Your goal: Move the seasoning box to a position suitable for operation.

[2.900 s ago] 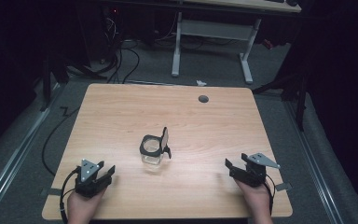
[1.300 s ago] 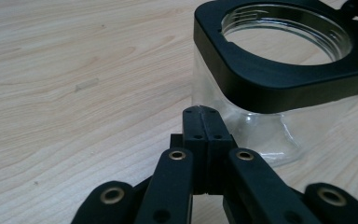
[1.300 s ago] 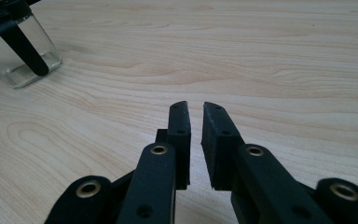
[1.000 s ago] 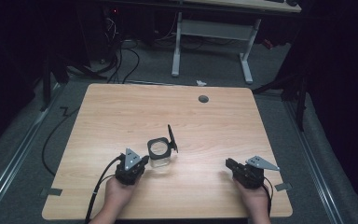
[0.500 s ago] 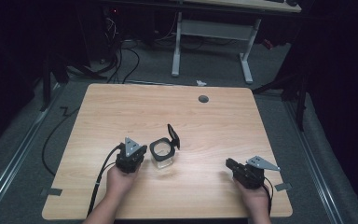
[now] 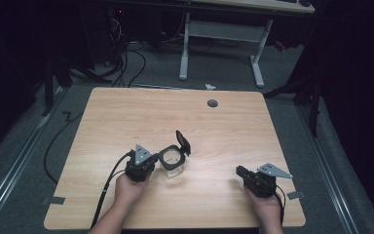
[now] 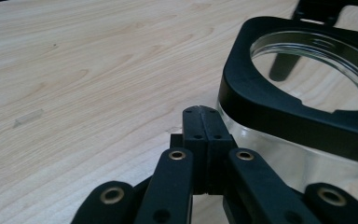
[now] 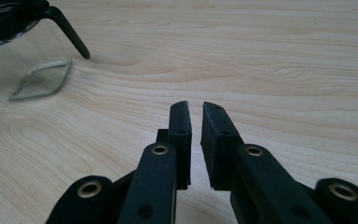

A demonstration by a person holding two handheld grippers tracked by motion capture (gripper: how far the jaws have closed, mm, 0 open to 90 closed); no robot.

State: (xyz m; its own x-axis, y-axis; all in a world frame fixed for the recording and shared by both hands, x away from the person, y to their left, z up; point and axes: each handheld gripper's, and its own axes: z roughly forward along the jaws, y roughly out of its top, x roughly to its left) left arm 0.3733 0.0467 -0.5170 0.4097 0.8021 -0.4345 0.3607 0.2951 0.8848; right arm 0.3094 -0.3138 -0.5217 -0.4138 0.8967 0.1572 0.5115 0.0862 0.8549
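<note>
No legible text (any view)

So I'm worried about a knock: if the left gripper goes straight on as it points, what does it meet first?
Probably the clear jar: the left gripper, shut, sits beside its wall, under the black rim. Whether they already touch is unclear.

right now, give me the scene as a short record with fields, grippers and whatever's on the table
surface: wooden table with a round grommet near the far edge
object: clear jar with a black collar, mouth open, empty as far as can be seen
lid: black hinged lid, flipped up at the jar's far right
left gripper: jaws pressed together, tip close to the jar's left wall, contact unclear
right gripper: jaws a slit apart, holding nothing, low over bare table, well right of the jar
</note>
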